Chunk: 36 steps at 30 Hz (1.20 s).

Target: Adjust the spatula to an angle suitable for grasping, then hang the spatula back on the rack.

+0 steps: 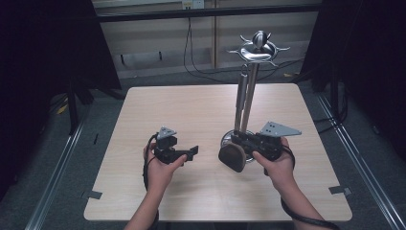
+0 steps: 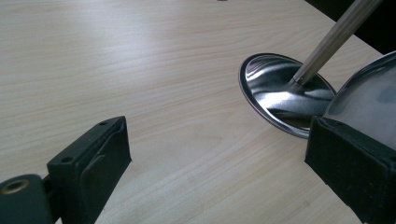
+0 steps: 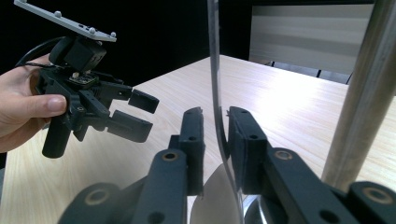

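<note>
A steel utensil rack point(image 1: 258, 50) with hooks around its top stands on a round base point(image 2: 275, 93) at the table's right middle. A metal ladle point(image 1: 232, 157) hangs beside the rack's pole point(image 1: 251, 96), its handle running up to the hooks and its dark bowl low near the base. My right gripper point(image 1: 238, 143) reaches in from the right. In the right gripper view the ladle's thin edge point(image 3: 215, 70) passes between its jaws, with a slim gap at the left pad point(image 3: 194, 135). My left gripper point(image 1: 190, 153) stands open and empty just above the wood, left of the ladle.
The light wooden table point(image 1: 191, 105) has bare room at the back and left. Dark curtains flank it, and cables run along the floor behind. The rack's pole point(image 3: 359, 93) stands close on the right of my right gripper's jaws.
</note>
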Each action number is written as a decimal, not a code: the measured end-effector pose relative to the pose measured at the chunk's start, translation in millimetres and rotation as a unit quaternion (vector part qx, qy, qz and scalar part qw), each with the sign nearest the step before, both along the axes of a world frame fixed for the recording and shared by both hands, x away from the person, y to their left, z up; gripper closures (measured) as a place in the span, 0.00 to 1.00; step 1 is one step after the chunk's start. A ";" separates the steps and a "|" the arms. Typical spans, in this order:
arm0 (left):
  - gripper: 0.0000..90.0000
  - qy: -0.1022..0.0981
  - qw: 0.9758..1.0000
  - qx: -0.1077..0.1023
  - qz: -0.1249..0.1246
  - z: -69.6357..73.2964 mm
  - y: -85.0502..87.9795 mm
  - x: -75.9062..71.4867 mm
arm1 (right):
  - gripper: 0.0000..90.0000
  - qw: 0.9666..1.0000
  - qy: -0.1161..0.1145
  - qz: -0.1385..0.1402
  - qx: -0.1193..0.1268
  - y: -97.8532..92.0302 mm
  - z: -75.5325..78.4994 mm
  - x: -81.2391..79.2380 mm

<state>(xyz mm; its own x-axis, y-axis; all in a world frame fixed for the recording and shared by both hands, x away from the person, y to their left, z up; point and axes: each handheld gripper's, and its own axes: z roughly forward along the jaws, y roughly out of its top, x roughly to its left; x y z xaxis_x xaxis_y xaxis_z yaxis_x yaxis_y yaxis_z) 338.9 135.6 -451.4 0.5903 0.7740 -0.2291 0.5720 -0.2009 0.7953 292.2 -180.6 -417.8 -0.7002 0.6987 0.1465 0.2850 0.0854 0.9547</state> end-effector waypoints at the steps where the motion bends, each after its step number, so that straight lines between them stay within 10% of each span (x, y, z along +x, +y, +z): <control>1: 0.07 0.000 1.000 0.000 0.000 0.0 0.0 0.0 | 0.83 1.000 0.001 0.000 0.000 0.5 0.0 0.2; 36: 0.07 0.001 1.000 -0.002 0.005 0.6 2.3 -1.9 | 0.46 1.000 0.025 -0.005 0.006 2.4 -2.1 7.1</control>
<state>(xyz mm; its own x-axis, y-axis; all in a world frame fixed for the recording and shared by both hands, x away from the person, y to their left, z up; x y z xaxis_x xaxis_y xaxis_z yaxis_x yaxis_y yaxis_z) 337.0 138.0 -450.8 0.5821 0.7789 -0.2335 0.5749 -0.1911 0.7956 299.2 -178.3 -419.9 -0.6852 0.7033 0.1893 0.3326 0.0709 0.9404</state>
